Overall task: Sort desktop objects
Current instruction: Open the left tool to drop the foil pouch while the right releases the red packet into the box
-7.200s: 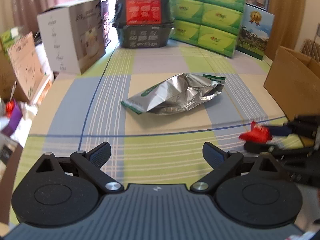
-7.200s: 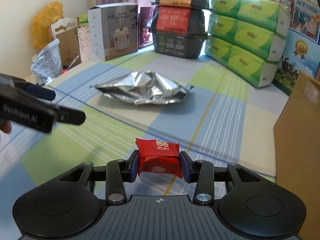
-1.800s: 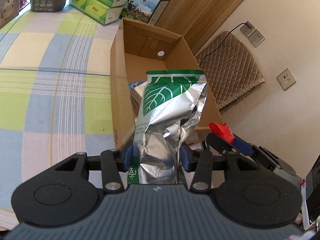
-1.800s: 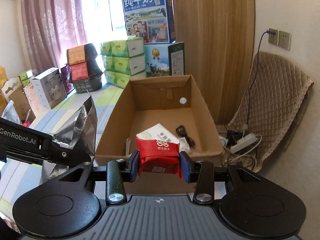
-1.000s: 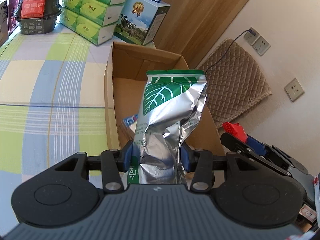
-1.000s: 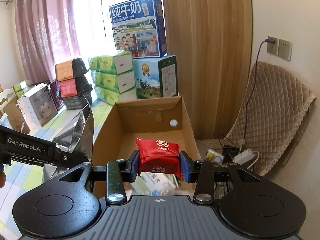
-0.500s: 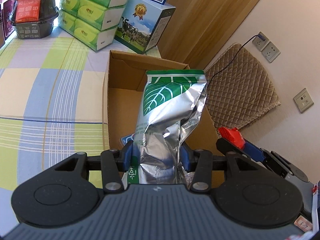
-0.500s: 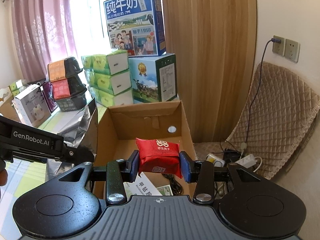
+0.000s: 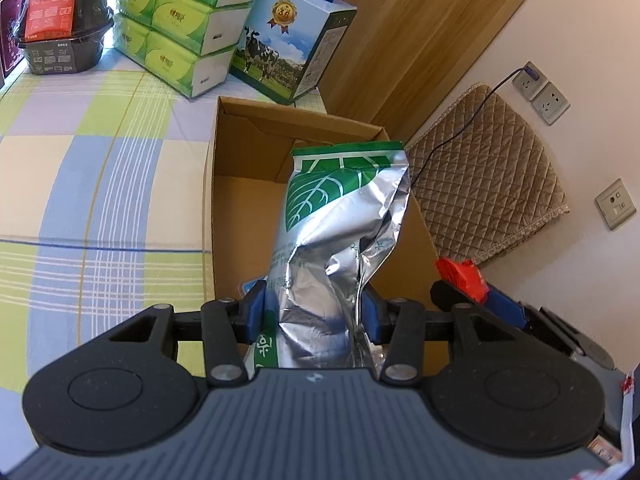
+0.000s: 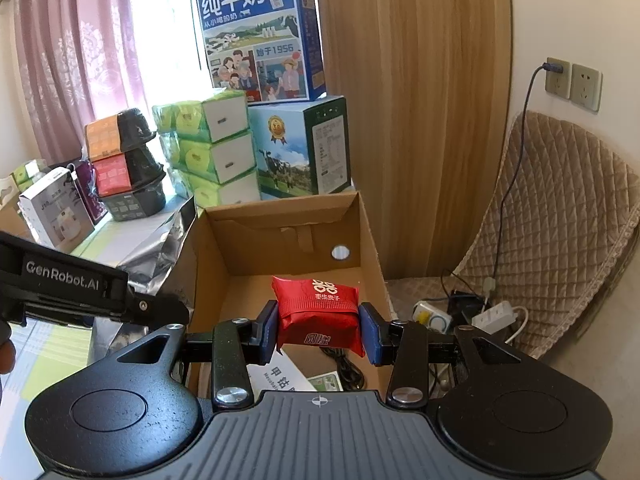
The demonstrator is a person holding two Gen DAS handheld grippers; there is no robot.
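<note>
In your left wrist view, your left gripper (image 9: 312,314) is clenched on a crumpled silver foil bag with a green leaf print (image 9: 340,232), its blue pads pressing the bag's lower part from both sides. The bag stands upright between the fingers, its green top edge uppermost, in front of the open brown cardboard box (image 9: 256,152) that sits at the edge of the green, blue and yellow checked tablecloth (image 9: 92,184). At the right of the same view you see your right gripper (image 9: 464,284) from the side, with a small red packet (image 9: 460,274) at its tip, near the box's right wall.

In your right wrist view, your right gripper (image 10: 318,330) is grasping that red packet with white characters (image 10: 316,310), squeezed flat between the two blue pads and held over the open cardboard box (image 10: 368,248). On the box floor below lie a white printed leaflet (image 10: 280,376) and a black cable (image 10: 344,364). At the left, your left gripper (image 10: 160,308) carries the foil bag (image 10: 160,248) beside the box's left wall. Behind the box stand green tissue packs (image 10: 212,152) and milk cartons (image 10: 304,152).
</note>
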